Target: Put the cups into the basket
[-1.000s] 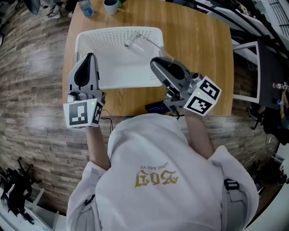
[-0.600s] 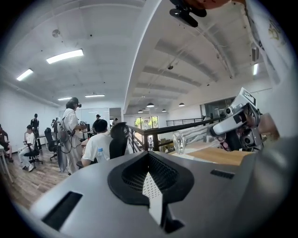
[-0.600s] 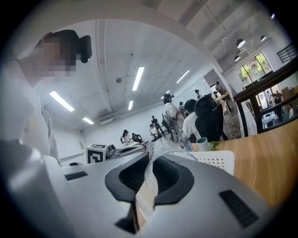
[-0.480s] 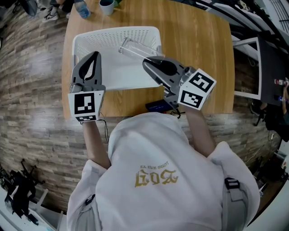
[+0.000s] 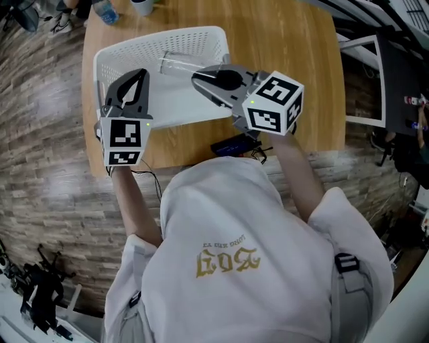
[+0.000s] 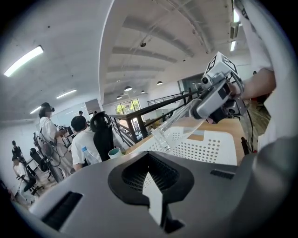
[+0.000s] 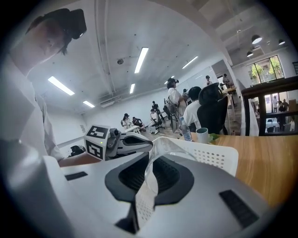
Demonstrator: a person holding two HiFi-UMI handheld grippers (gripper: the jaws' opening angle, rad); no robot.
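Observation:
A white perforated basket point(image 5: 117, 53) sits at the far left of the wooden table point(image 5: 288, 40). My right gripper point(image 5: 199, 77) is shut on a clear glass cup point(image 5: 175, 63), which it holds tilted over the basket's middle. In the right gripper view the cup point(image 7: 156, 160) stands pinched between the jaws. From the left gripper view the cup point(image 6: 179, 128) hangs above the basket point(image 6: 212, 148). My left gripper point(image 5: 136, 79) hovers over the basket's near left corner, jaws together with nothing in them.
A water bottle point(image 5: 106, 12) and a mug point(image 5: 142, 5) stand at the table's far edge behind the basket. A dark flat object point(image 5: 231, 145) lies at the near edge. Several people sit at desks in the background point(image 7: 174, 109).
My right gripper has carried the clear cup leftward, from the basket's right edge to over its middle. The left gripper has stayed by the basket's near left corner.

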